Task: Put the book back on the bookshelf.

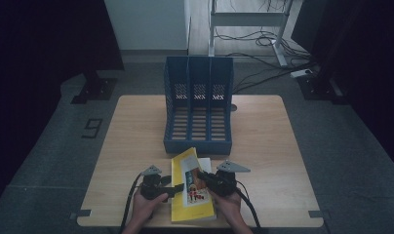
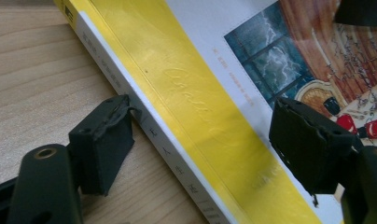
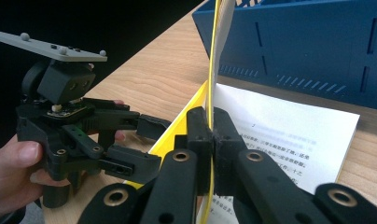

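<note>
Near the front edge of the wooden table (image 1: pixel 263 146), the right gripper (image 3: pixel 211 135) pinches the yellow paperback book's (image 1: pixel 192 192) lifted cover to open it, while the left gripper (image 2: pixel 200 144), jaws apart, straddles the spine to steady it.

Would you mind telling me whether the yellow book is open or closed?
Open: the right gripper is shut on the yellow book's front cover, lifting it upright off the printed first page.

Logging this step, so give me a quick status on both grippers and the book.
Right gripper shut on the book's front cover, lifting it open. Left gripper open, fingers straddling the book's spine. File rack stands just beyond.
</note>
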### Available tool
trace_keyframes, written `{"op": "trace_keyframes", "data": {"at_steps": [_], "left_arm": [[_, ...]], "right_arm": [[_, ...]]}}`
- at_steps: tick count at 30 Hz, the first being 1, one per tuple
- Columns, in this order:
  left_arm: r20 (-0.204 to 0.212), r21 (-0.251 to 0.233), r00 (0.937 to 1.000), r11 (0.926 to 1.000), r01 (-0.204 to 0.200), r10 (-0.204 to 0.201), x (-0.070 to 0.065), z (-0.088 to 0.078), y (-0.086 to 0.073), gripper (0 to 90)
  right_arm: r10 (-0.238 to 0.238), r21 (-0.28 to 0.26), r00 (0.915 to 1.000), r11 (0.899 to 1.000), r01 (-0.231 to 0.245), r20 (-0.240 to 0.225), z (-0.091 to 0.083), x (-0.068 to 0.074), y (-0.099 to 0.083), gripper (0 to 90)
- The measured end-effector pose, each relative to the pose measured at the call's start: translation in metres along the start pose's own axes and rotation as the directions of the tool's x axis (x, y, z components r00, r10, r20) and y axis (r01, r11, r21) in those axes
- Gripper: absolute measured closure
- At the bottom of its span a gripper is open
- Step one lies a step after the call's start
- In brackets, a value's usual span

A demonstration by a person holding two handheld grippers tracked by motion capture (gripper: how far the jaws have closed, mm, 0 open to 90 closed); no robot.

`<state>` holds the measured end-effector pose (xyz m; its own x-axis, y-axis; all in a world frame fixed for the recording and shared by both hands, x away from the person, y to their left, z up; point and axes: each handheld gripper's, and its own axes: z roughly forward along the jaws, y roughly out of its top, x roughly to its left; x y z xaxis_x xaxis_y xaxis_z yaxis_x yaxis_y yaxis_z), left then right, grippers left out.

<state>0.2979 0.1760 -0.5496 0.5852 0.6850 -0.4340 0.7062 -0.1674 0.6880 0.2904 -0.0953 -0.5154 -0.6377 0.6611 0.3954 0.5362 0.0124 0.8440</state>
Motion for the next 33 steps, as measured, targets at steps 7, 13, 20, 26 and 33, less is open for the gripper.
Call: {"op": "trace_keyframes", "data": {"at_steps": [7,13,20,26,33], "left_arm": [[0.006,-0.002,1.0000,1.0000,0.005,-0.005,0.0002,0.0005,0.0000,21.5],[0.025,-0.005,0.9996,0.9999,0.015,-0.015,0.0007,0.0011,-0.0002,21.4],[0.034,-0.010,0.9992,0.9997,0.023,-0.023,-0.0003,0.0024,-0.0005,21.4],[0.026,-0.014,0.9994,0.9997,0.022,-0.022,-0.0015,0.0034,-0.0006,21.2],[0.034,-0.021,0.9986,0.9989,0.041,-0.041,-0.0024,0.0048,-0.0006,20.6]], "right_arm": [[-0.004,-0.011,1.0000,1.000,0.004,-0.004,-0.0024,0.0010,0.0016,87.8],[-0.007,-0.025,1.0000,1.000,0.007,-0.005,-0.0048,0.0023,0.0038,87.8],[-0.013,-0.036,0.9999,0.999,0.013,-0.005,-0.0071,0.0033,0.0052,87.8],[-0.015,-0.033,0.9999,0.999,0.015,-0.002,-0.0070,0.0032,0.0048,87.7],[-0.001,0.004,0.9998,1.000,0.001,0.019,-0.0026,-0.0039,0.0001,87.7]]}}
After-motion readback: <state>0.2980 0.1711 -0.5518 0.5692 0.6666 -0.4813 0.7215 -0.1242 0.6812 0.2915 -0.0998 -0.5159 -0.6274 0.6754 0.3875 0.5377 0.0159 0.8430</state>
